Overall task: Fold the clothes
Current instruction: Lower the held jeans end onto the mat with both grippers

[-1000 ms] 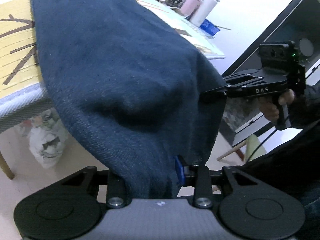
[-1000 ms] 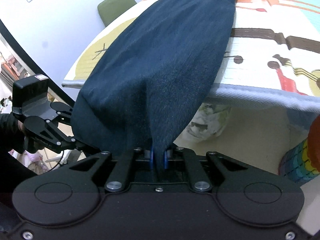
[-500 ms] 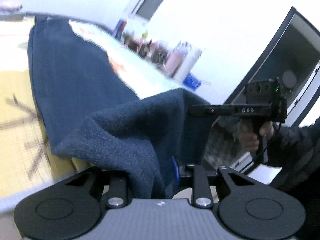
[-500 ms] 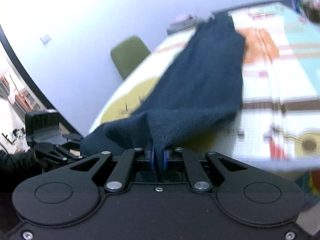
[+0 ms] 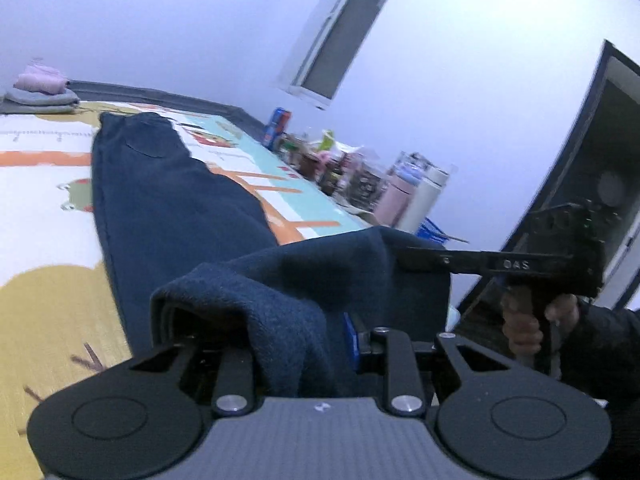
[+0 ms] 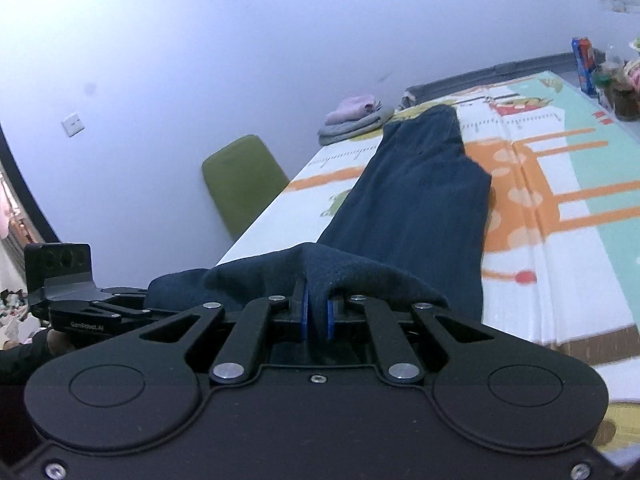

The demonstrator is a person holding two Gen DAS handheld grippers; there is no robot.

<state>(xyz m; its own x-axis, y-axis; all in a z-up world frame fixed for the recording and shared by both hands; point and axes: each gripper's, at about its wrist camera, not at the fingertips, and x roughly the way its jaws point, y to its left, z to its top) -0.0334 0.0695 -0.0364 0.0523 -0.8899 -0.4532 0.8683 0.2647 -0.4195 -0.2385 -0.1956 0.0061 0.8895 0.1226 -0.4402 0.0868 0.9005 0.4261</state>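
Dark blue trousers (image 5: 160,200) (image 6: 420,196) lie lengthwise on the patterned table mat (image 5: 36,184) (image 6: 560,184), waistband at the far end. Their near leg ends are lifted off the mat. My left gripper (image 5: 298,332) is shut on one corner of the hem, thick folded cloth bunched between its pads. My right gripper (image 6: 316,314) is shut on the other corner, the cloth pinched between its blue pads. In the left wrist view the right gripper (image 5: 404,258), held by a hand, shows at the right, its tip buried in the cloth. In the right wrist view the left gripper body appears at the left.
Folded pink and grey clothes (image 5: 40,92) (image 6: 356,118) are stacked at the mat's far end. Bottles, jars and cartons (image 5: 360,176) crowd the table's right side. A green chair (image 6: 240,180) stands beside the table's left edge. A dark doorway (image 5: 600,168) is at the right.
Both grippers have risen with the trouser hem, which hung over the table's near edge before. It is now held above the mat, and the views have tilted up to show the whole table.
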